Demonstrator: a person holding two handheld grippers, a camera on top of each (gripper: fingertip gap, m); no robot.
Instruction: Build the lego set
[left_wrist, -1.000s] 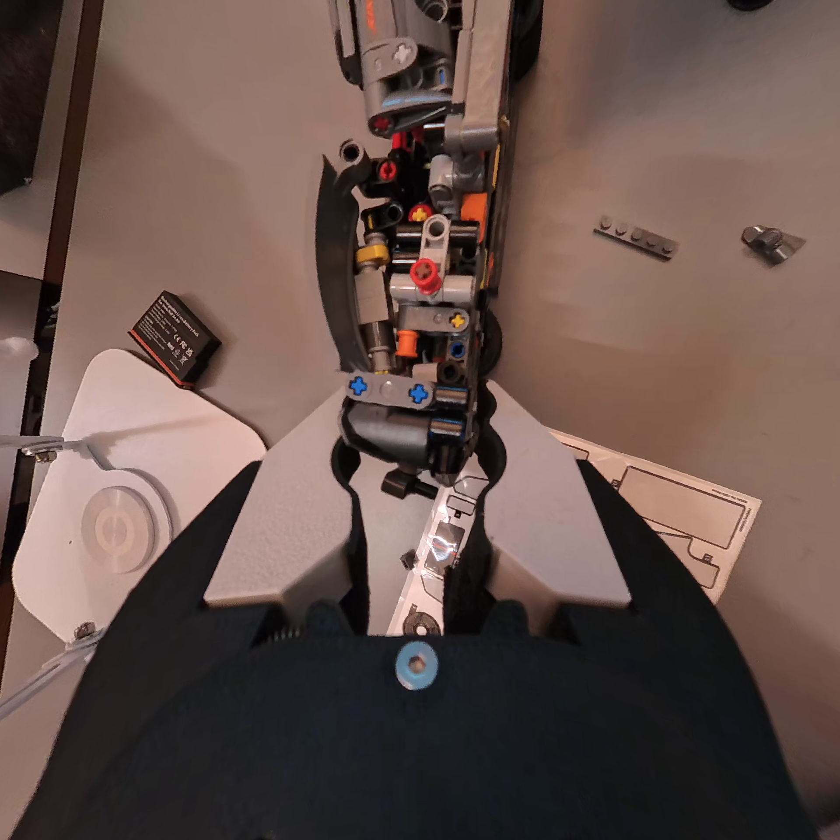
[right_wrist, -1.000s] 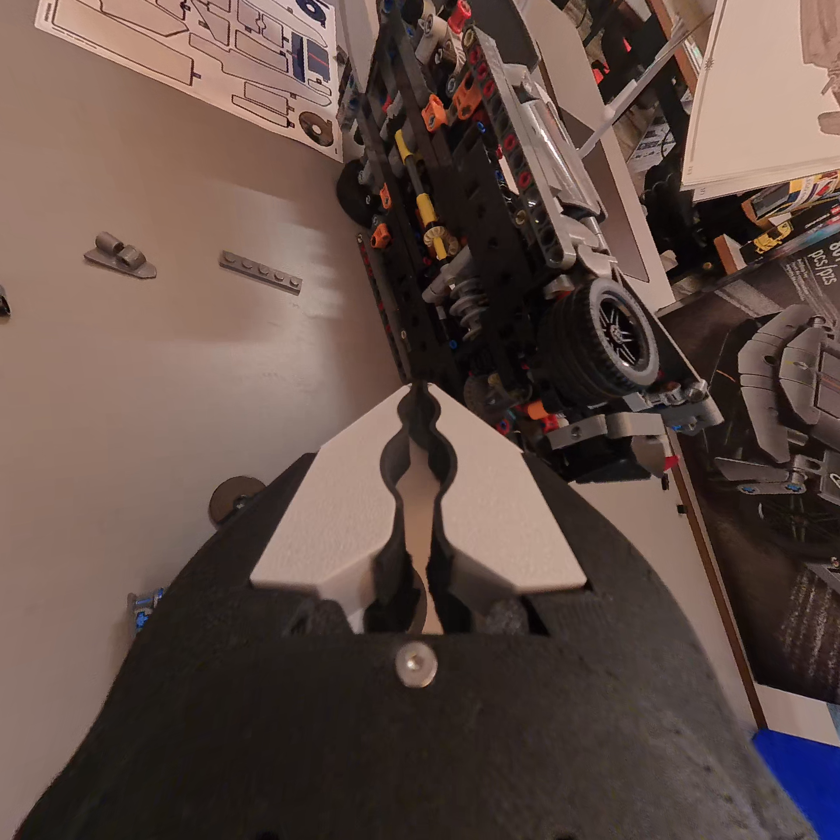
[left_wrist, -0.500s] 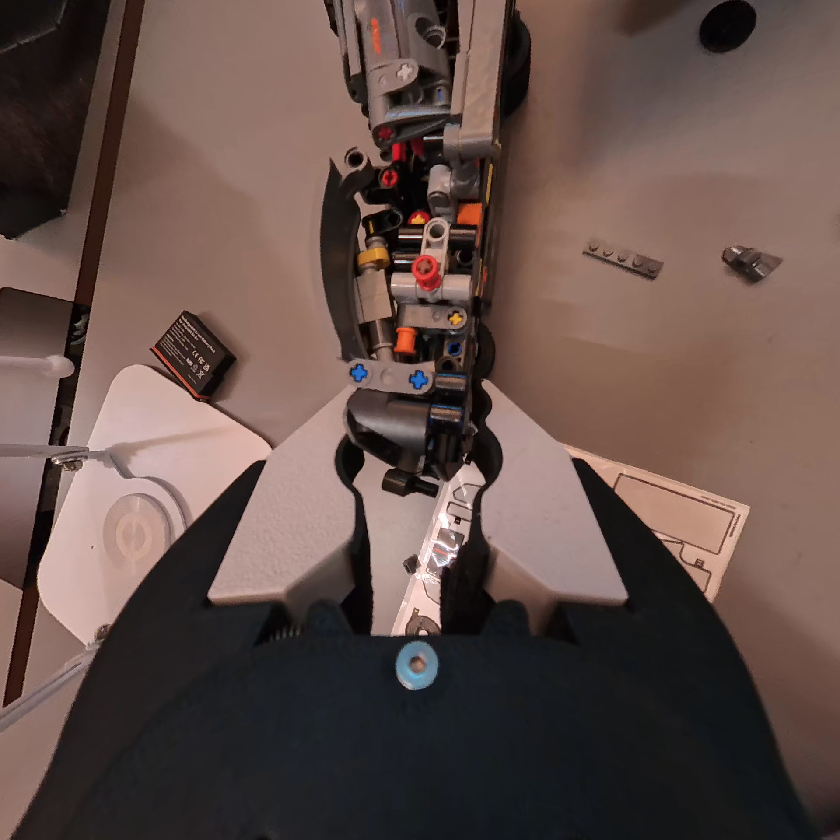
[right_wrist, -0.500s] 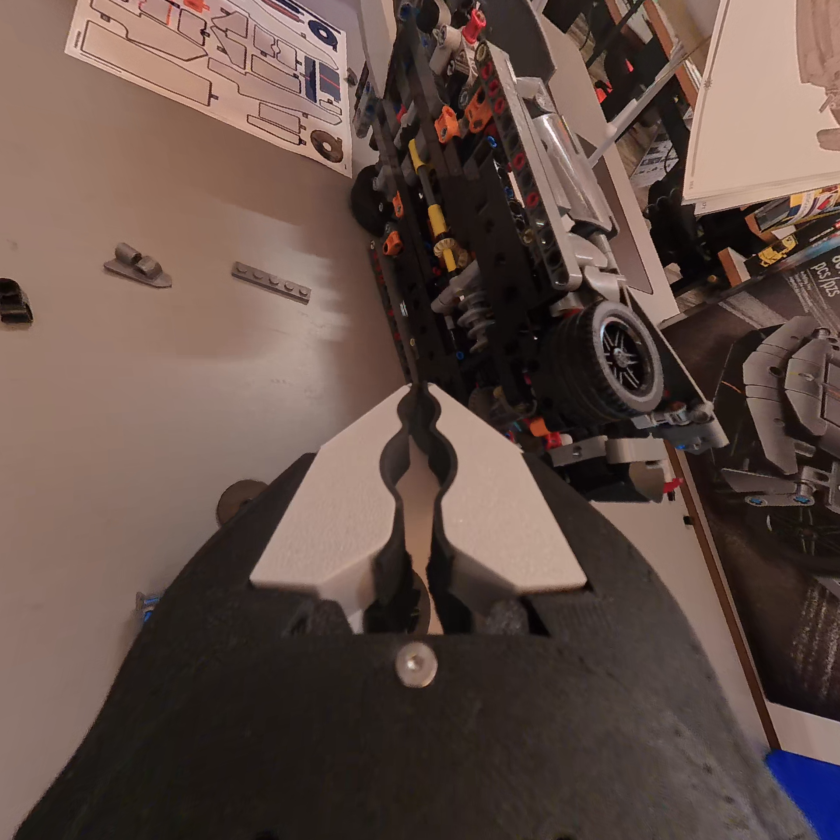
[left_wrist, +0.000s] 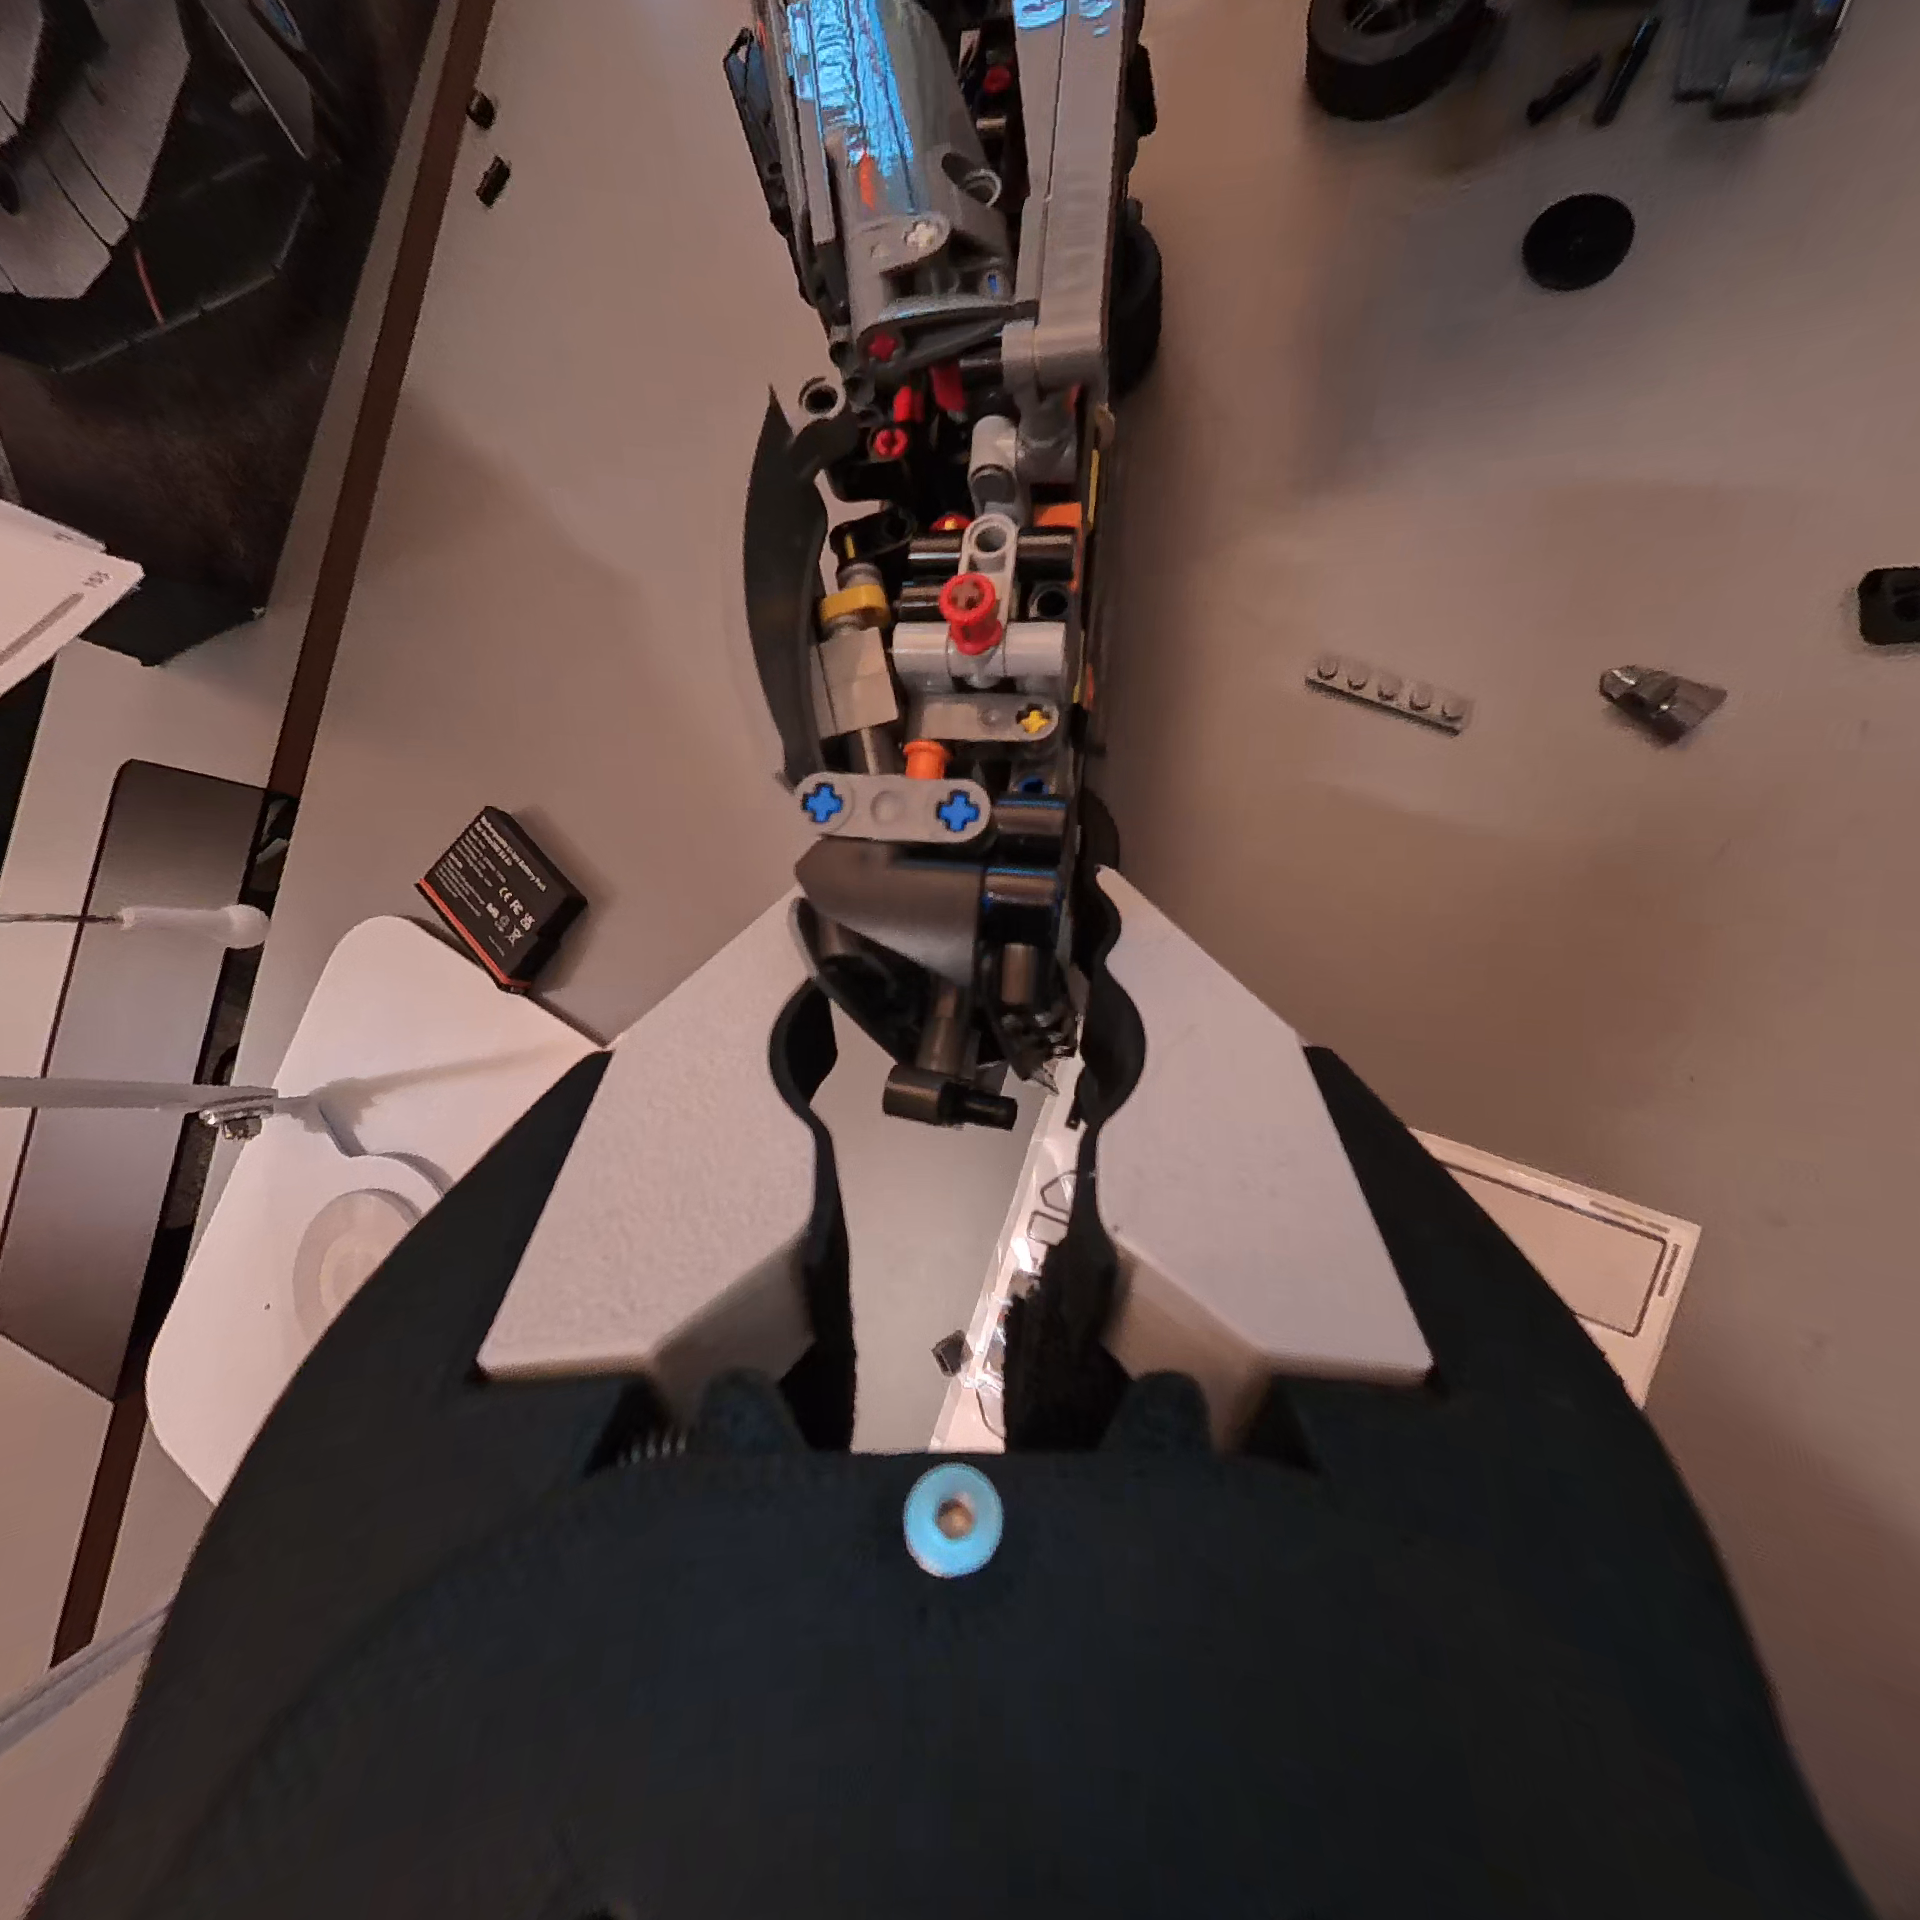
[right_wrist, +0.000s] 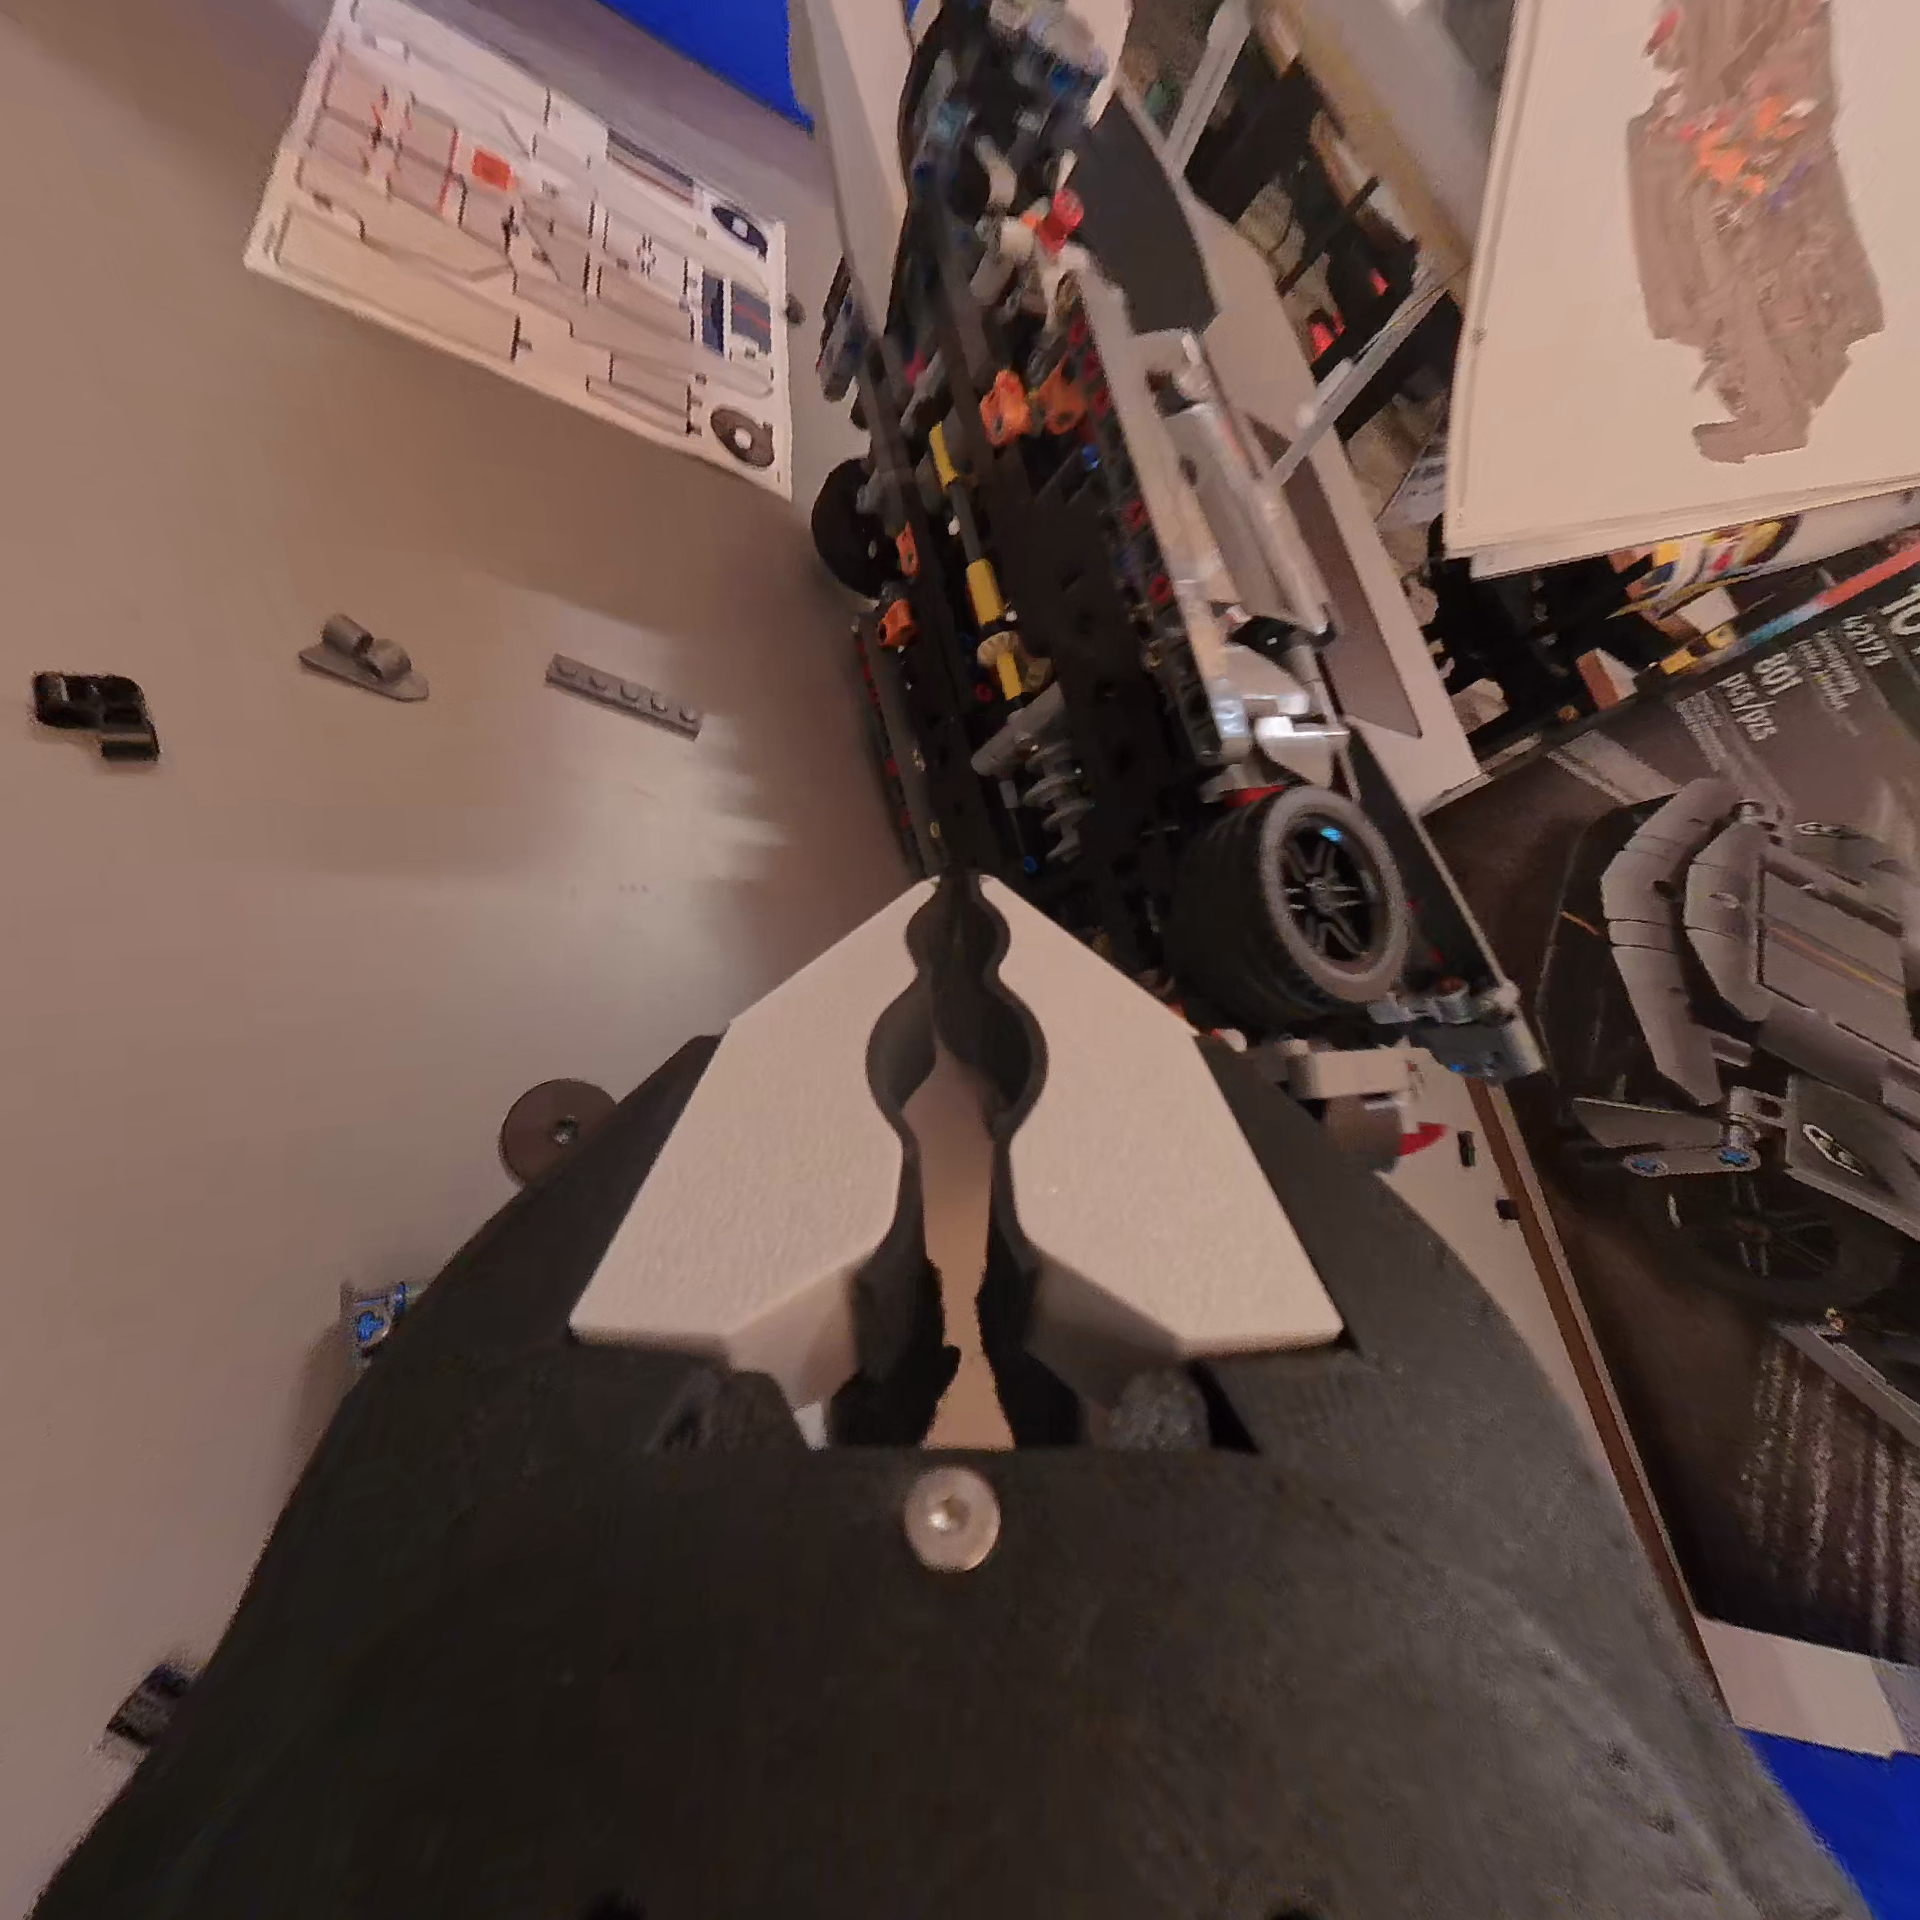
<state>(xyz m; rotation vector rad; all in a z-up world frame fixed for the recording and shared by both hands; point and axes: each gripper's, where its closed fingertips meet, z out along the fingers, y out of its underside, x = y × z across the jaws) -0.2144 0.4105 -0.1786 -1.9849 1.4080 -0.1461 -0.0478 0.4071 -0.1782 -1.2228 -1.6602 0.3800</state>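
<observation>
The part-built lego car (left_wrist: 956, 644), black and grey with red, yellow, orange and blue pins, stands on its side on the beige table. My left gripper (left_wrist: 945, 935) is shut on the car's near end, one finger on each side of the dark curved panel. In the right wrist view the car (right_wrist: 1091, 644) shows its black underside and a rear wheel (right_wrist: 1320, 904). My right gripper (right_wrist: 956, 883) is shut, with its tips right at the lower edge of the car's black frame; I cannot tell whether they pinch it.
Loose on the table are a grey studded plate (left_wrist: 1387, 694), a small grey piece (left_wrist: 1662, 701), a black piece (left_wrist: 1886, 603) and a black disc (left_wrist: 1577, 239). A sticker sheet (right_wrist: 520, 301) and the set's box (right_wrist: 1714, 1091) lie nearby. A battery (left_wrist: 501, 894) and a white stand (left_wrist: 343, 1039) are at the left. The black disc (left_wrist: 1577, 239) is about 10 cm from my right fingertips and 20 cm from my left.
Both views have drawn back, so more of the table and loose pieces show. The left gripper keeps its hold on the car. The right view is blurred from motion.
</observation>
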